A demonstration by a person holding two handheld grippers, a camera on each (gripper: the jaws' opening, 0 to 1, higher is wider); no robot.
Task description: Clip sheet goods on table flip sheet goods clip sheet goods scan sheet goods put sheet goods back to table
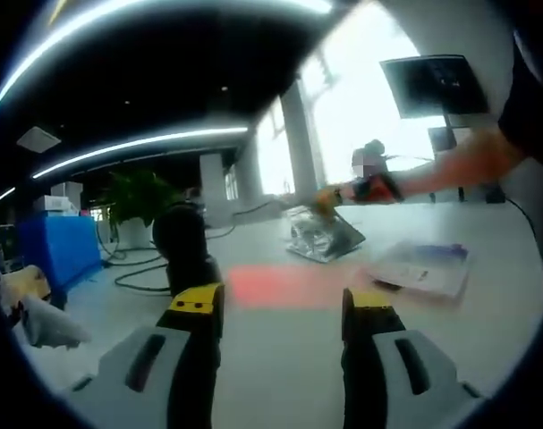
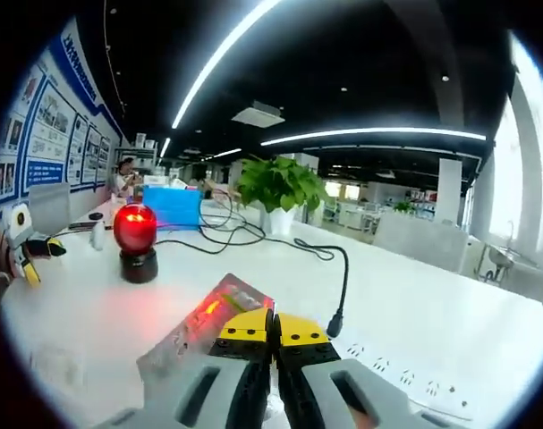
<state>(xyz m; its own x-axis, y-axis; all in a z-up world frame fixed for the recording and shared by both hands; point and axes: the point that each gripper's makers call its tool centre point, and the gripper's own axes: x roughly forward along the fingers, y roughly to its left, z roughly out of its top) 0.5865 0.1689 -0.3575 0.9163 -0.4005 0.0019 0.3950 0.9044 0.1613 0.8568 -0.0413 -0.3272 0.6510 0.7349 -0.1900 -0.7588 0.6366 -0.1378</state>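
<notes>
A silvery sheet packet [image 2: 204, 326] sticks out to the left of my right gripper [image 2: 273, 329], which is shut on its edge. Red light from the scanner [image 2: 135, 231], a red-glowing dome on a black base, falls on the packet. In the left gripper view the same packet [image 1: 320, 234] hangs tilted just above the white table [image 1: 280, 375], held by the right gripper [image 1: 332, 200] that reaches in from the right. The scanner [image 1: 186, 239] stands to its left, with a red glow [image 1: 280, 284] on the table. My left gripper [image 1: 283, 304] is open and holds nothing.
A second sheet packet [image 1: 423, 266], white and purple, lies on the table to the right. A black cable [image 2: 343, 268] and a white power strip [image 2: 405, 389] lie near the right gripper. A potted plant [image 2: 280, 188] and a blue box [image 2: 174, 206] stand farther back.
</notes>
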